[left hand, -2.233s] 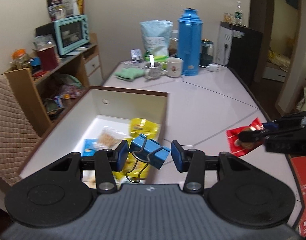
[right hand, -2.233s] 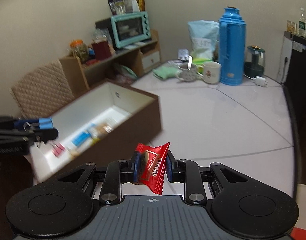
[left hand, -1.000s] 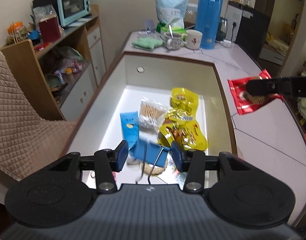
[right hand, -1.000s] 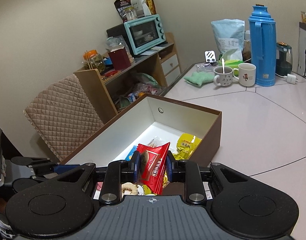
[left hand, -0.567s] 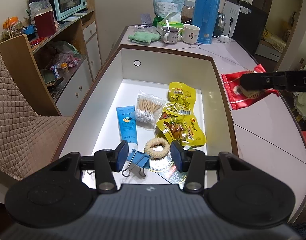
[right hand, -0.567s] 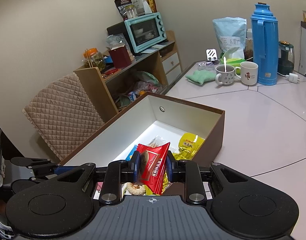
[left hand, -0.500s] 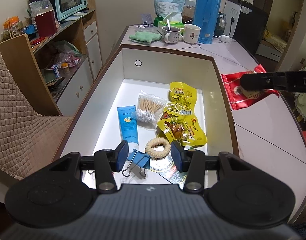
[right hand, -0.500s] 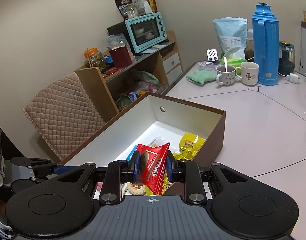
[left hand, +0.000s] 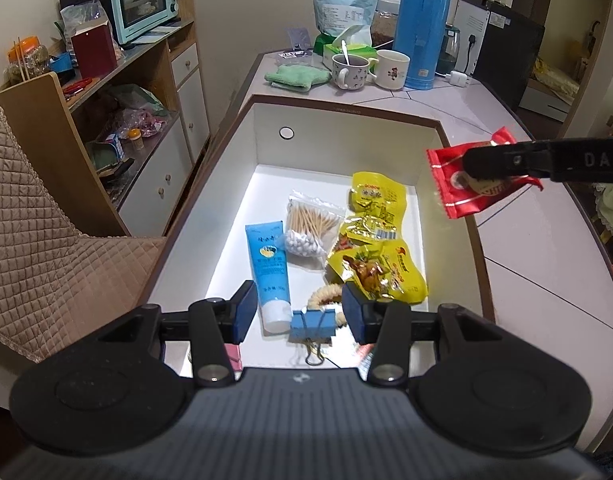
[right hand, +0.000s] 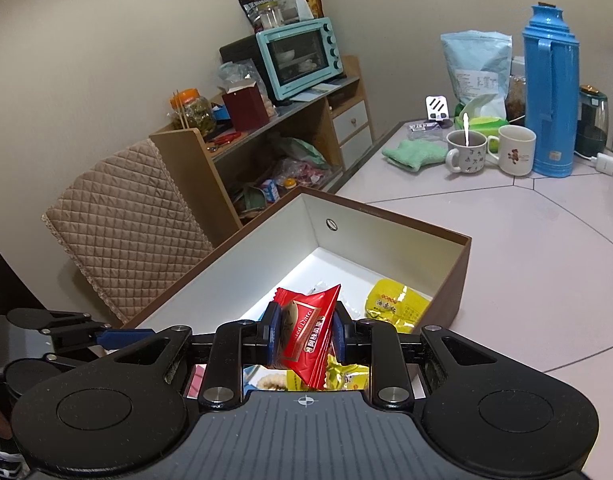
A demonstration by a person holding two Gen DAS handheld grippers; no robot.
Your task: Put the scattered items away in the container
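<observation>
Left wrist view: blue binder clip [left hand: 312,323], lately between the left gripper [left hand: 298,311] fingers, now lies low-centre on the container [left hand: 346,110] floor, fingers wide; right gripper [right hand: 304,336] holds red snack packet [right hand: 306,330], due next.

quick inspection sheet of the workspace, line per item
surface: pale table, bare beside the box
job's things: box holds tube, cotton swabs, yellow packets, binder clip; red packet not yet in
clutter: mugs, green cloth, blue flask at the far end
grippers: left gripper open over the box; right gripper shut on red packet
cables: white plug by the flask
surroundings: shelf with oven, quilted chair
</observation>
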